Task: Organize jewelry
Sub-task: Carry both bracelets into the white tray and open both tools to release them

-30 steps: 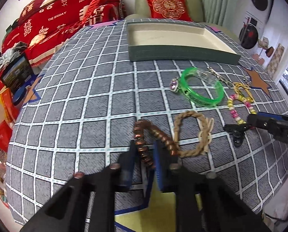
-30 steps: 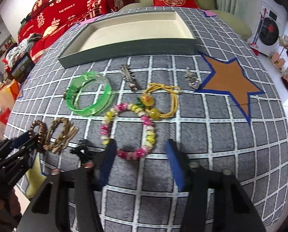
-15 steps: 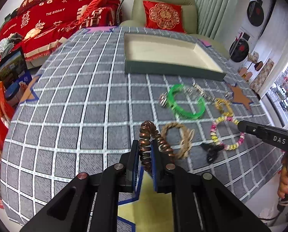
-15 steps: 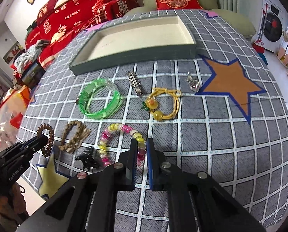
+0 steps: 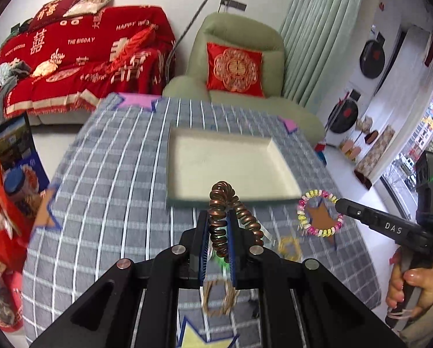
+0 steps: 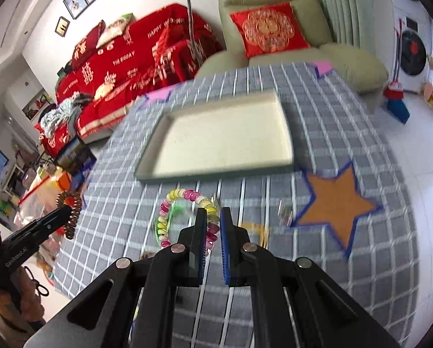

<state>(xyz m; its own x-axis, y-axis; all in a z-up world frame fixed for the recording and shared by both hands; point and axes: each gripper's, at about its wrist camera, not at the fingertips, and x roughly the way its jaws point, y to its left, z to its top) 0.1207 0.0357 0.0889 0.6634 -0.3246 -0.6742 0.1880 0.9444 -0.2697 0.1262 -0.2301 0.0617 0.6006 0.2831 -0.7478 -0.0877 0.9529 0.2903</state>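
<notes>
My left gripper (image 5: 218, 217) is shut on a coiled copper-brown bracelet (image 5: 220, 200), lifted above the checked cloth; that bracelet (image 6: 71, 211) also shows at the left gripper's tip in the right wrist view. My right gripper (image 6: 213, 217) is shut on a pink, yellow and white beaded bracelet (image 6: 184, 195), also raised off the table; the beaded bracelet (image 5: 318, 214) hangs from its tip in the left wrist view. A shallow cream-lined tray (image 5: 228, 159) (image 6: 225, 142) lies beyond both. On the cloth stay a braided tan bracelet (image 5: 218, 298) and a yellow cord piece (image 5: 289, 246), both blurred.
The table wears a grey checked cloth (image 5: 115, 188) with an orange star patch (image 6: 335, 200). A small silver piece (image 6: 284, 214) lies by that star. A green armchair with a red cushion (image 5: 234, 69) and a red-covered sofa (image 5: 80, 66) stand behind. Bags crowd the floor at left (image 5: 1, 203).
Both grippers rose from the table, each carrying its bracelet. The right gripper's jaws closed on the beaded bracelet a second ago and then lifted it; the tray now looks nearer.
</notes>
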